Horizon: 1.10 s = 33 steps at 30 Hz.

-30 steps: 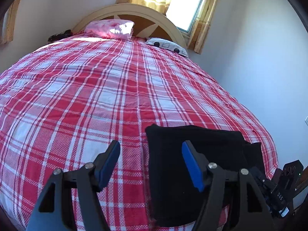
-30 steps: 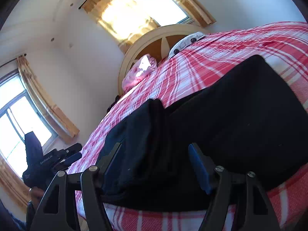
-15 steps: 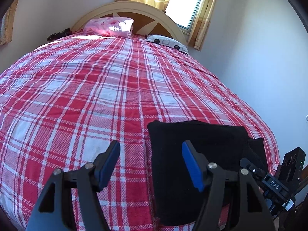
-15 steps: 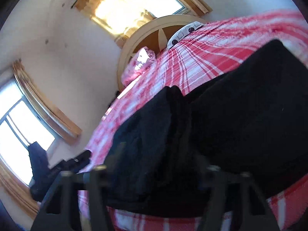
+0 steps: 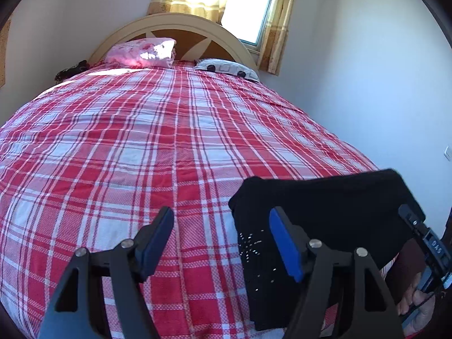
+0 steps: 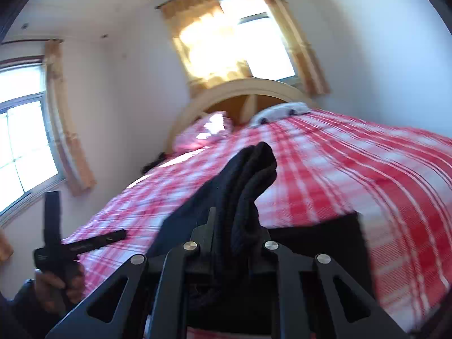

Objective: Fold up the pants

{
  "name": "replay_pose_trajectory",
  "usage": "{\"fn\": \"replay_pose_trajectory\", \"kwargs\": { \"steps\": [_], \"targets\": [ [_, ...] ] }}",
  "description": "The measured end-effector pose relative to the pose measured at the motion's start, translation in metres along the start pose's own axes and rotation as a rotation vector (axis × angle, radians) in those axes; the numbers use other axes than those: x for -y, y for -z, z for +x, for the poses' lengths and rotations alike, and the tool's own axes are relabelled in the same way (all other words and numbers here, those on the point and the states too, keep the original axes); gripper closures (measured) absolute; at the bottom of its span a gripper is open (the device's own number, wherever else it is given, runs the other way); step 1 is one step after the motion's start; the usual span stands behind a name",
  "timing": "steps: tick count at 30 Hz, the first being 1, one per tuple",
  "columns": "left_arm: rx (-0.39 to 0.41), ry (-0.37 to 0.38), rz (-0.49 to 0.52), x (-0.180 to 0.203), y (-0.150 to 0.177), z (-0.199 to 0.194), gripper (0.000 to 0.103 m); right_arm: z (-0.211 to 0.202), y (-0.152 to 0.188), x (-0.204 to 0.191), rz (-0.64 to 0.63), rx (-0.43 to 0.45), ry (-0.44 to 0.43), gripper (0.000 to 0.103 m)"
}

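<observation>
The bed (image 5: 141,147) stretches far ahead of both sets of jaws, and the black pants (image 5: 325,203) lie folded at its near edge, just ahead of and under your left gripper's (image 5: 220,240) right-hand finger. That gripper hangs with its jaws spread wide, holding nothing. Your right gripper (image 6: 234,243) has its jaws pressed together, pinching a thick bunch of the pants (image 6: 245,186), which rises straight ahead of them.

To fold well, carry that bunch across the flat part in one low arc, keep the layers together, and bring the free jaws down on the near corner so that the stack cannot slide.

The left view shows the flat stack's outline; only the right view shows the pinch and the lifted folds, though blurred.
</observation>
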<state>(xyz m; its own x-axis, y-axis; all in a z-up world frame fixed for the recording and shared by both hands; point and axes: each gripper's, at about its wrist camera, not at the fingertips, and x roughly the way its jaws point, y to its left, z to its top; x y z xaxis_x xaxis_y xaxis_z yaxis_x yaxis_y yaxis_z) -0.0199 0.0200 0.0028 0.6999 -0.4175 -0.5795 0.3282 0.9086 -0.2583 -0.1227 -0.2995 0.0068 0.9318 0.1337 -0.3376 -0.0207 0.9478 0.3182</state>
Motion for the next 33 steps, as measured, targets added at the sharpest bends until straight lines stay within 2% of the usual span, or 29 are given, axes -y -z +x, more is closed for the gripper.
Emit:
{"fn": "replay_pose_trajectory", "kwargs": {
  "steps": [4,6,7,13,16,19,23,25,27,29,30,33],
  "targets": [
    [-0.025,0.014,0.038,0.017,0.007,0.009,0.03,-0.001,0.045,0.066,0.131,-0.072,0.17,0.087],
    [-0.034,0.015,0.051,0.024,0.01,0.011,0.03,0.009,0.063,0.086,0.196,-0.119,0.165,0.087],
    [-0.033,0.011,0.06,0.027,0.012,0.011,0.03,0.007,0.064,0.09,0.214,-0.094,0.149,0.087],
    [-0.001,-0.009,0.112,0.041,0.012,0.004,0.03,0.008,0.047,0.078,0.14,-0.093,0.157,0.087],
    [0.004,0.025,0.116,0.052,0.007,0.004,0.03,0.01,0.042,0.077,0.129,-0.085,0.151,0.087],
    [0.027,0.059,0.168,0.078,0.004,0.009,0.03,0.02,0.05,0.086,0.173,-0.124,0.164,0.084],
    [-0.017,-0.03,0.233,0.095,0.01,0.029,0.03,0.014,0.047,0.089,0.233,-0.133,0.133,0.079],
    [-0.02,-0.029,0.224,0.089,0.013,0.028,0.03,0.005,0.039,0.1,0.311,-0.148,0.125,0.074],
    [-0.013,-0.043,0.205,0.081,0.014,0.026,0.03,-0.008,0.027,0.104,0.338,-0.094,0.196,0.071],
    [-0.001,-0.052,0.193,0.077,0.016,0.024,0.03,-0.03,0.013,0.096,0.28,0.01,0.316,0.071],
    [0.001,-0.051,0.192,0.077,0.018,0.025,0.03,-0.035,0.007,0.088,0.237,0.041,0.333,0.071],
    [-0.018,-0.038,0.201,0.081,0.034,0.028,0.03,-0.023,-0.002,0.05,0.014,0.012,0.34,0.071]
  ]
}}
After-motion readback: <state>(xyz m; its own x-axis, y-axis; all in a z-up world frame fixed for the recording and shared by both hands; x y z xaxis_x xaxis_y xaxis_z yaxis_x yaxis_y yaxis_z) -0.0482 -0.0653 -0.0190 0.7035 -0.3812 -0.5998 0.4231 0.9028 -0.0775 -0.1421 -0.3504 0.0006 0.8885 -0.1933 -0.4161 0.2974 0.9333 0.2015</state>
